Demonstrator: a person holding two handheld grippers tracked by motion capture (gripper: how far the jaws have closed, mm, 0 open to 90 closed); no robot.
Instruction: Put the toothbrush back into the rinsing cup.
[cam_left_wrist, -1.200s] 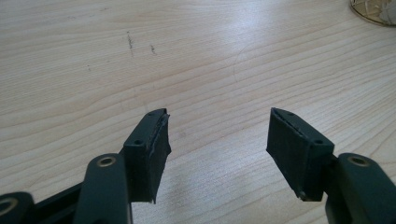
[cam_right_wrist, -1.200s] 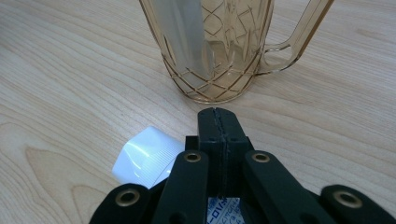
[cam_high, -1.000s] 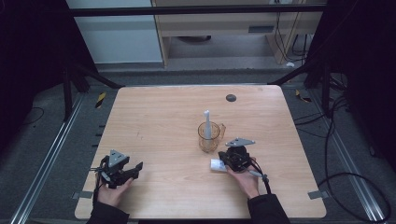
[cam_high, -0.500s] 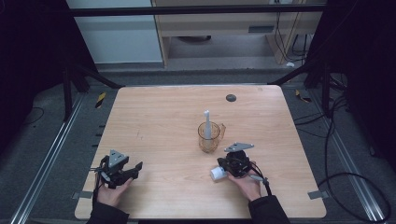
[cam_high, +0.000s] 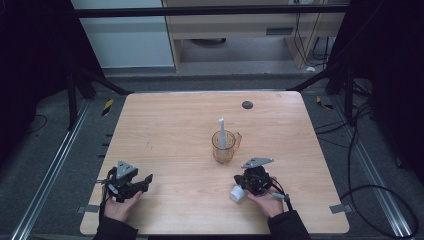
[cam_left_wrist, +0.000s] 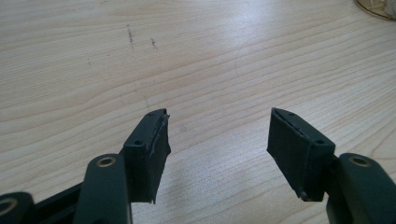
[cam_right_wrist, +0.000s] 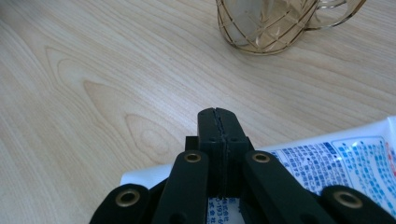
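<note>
Right gripper (cam_high: 248, 185): jaws clenched together over white packet (cam_high: 237, 193), near table (cam_high: 165, 125) front edge. Left gripper (cam_high: 142, 181): jaws released, bare wood ahead. Glass mug (cam_high: 223, 147): mid-table.

A light wooden table (cam_high: 165, 125) carries an amber glass mug (cam_high: 223, 148), a white printed packet (cam_high: 237, 193), and a dark round disc (cam_high: 247, 105).

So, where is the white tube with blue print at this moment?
In the high view the white tube lies on the table near its front edge, right of centre, under the shut right gripper and in front of the amber glass cup.
</note>
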